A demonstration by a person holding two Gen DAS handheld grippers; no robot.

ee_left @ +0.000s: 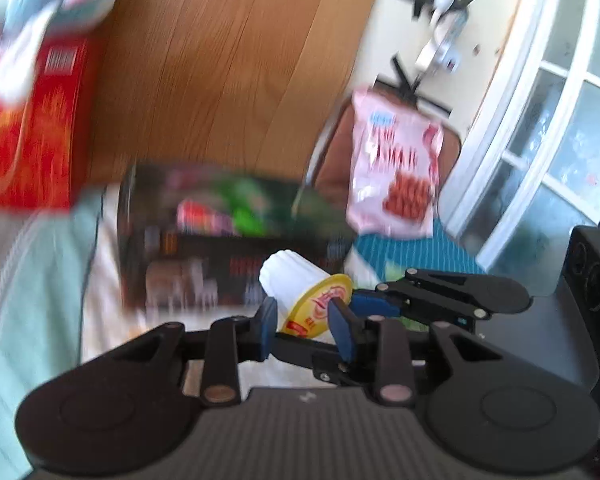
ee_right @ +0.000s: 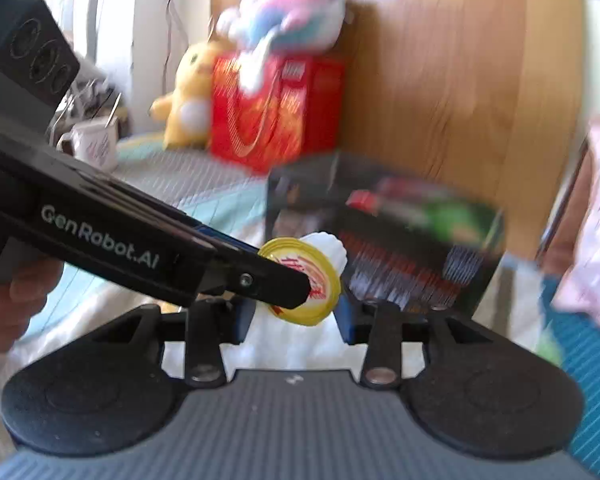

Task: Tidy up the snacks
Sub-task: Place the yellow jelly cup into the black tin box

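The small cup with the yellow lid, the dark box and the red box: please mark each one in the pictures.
small cup (ee_left: 316, 310): left wrist view, on its yellow lid.
dark box (ee_right: 400, 248): right wrist view, on its front face.
red box (ee_right: 276, 120): right wrist view, on its front face.

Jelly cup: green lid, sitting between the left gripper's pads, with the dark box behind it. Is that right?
Not quite. The lid of the jelly cup is yellow with red print, not green, as the left wrist view shows. The rest stands: it sits between the pads of the left gripper, with the dark box behind it.
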